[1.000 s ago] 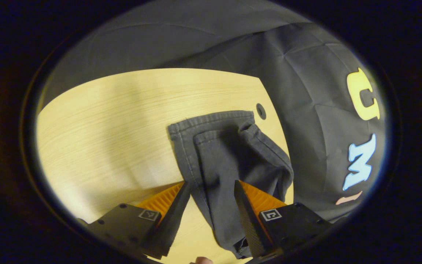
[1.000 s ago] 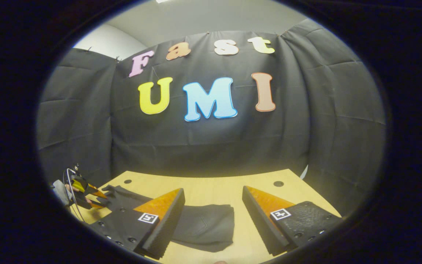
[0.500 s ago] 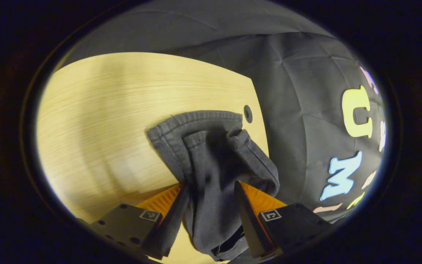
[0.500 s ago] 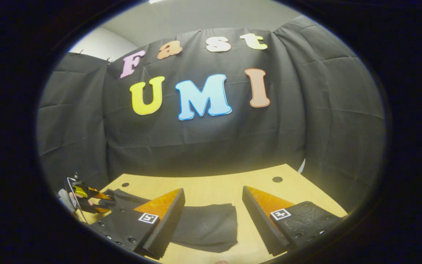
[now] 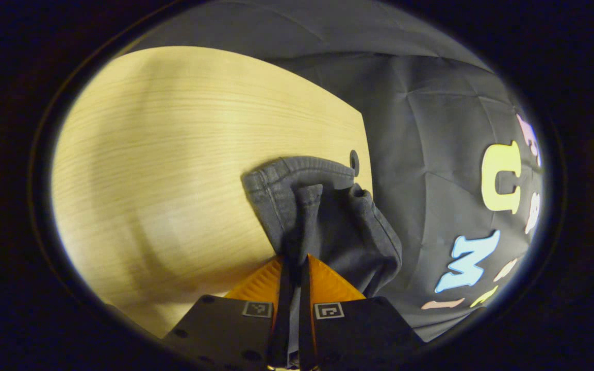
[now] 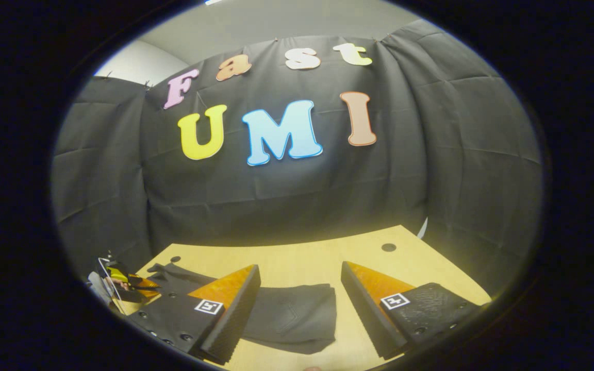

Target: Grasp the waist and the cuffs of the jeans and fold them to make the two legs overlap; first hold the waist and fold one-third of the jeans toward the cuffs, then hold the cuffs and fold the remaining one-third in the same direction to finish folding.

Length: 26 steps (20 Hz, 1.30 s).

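Two jaws of the left gripper point(image 5: 293, 288) were pressed together on the cuff end of the dark jeans point(image 5: 323, 216), bunching the cloth near the desk point(image 5: 173, 154) corner. Jaws of the right gripper point(image 6: 299, 296) stood wide apart above the folded waist end point(image 6: 297, 314), touching nothing. Black cloth wall point(image 6: 297, 190) hung behind.
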Motion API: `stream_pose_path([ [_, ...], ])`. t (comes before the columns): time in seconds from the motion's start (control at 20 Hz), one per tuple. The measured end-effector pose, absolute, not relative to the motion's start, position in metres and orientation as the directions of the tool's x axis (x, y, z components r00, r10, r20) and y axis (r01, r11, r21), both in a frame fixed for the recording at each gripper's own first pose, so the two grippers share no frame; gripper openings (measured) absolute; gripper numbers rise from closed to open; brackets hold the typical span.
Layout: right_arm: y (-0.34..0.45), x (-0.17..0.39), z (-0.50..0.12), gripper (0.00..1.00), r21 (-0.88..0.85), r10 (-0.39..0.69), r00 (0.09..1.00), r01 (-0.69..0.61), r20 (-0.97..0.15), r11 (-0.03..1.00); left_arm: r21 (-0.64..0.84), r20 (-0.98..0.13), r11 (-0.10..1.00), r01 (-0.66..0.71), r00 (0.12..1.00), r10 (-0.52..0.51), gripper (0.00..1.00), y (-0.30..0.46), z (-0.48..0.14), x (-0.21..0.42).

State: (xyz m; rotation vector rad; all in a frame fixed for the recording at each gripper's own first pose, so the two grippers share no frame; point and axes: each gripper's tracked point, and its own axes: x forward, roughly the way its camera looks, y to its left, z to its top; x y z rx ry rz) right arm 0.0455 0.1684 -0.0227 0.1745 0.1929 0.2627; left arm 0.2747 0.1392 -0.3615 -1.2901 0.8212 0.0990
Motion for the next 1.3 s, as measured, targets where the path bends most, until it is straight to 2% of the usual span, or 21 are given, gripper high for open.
stream_pose_path([
  [0.1, 0.166, 0.044, -0.02, 0.94, 0.195, 0.273, 0.948, -0.241, -0.163, 0.951, -0.843, -0.538, 0.243, -0.481, 0.747, -0.39, 0.08, 0.138, -0.349, 0.276],
  [0.4, 0.158, 0.039, -0.008, 0.94, 0.179, 0.287, 0.948, -0.262, -0.138, 0.948, -0.917, -0.396, 0.133, -0.376, 0.822, -0.409, 0.09, 0.126, -0.291, 0.267],
  [0.8, 0.151, 0.03, 0.003, 0.94, 0.138, 0.342, 0.935, -0.328, -0.093, 0.934, -0.973, -0.218, 0.175, -0.151, 0.856, -0.469, 0.08, 0.056, -0.186, 0.239],
  [0.95, 0.15, 0.028, 0.005, 0.94, 0.119, 0.363, 0.928, -0.352, -0.085, 0.929, -0.971, -0.169, 0.231, -0.052, 0.836, -0.522, 0.08, -0.004, -0.15, 0.221],
  [1.05, 0.146, 0.029, 0.004, 0.95, 0.098, 0.37, 0.925, -0.362, -0.082, 0.927, -0.947, -0.171, 0.321, 0.025, 0.805, -0.567, 0.08, -0.058, -0.131, 0.204],
  [1.3, 0.139, 0.03, 0.001, 0.94, 0.084, 0.399, 0.914, -0.393, -0.074, 0.916, -0.779, -0.286, 0.58, 0.239, 0.688, -0.667, 0.08, -0.203, -0.149, 0.14],
])
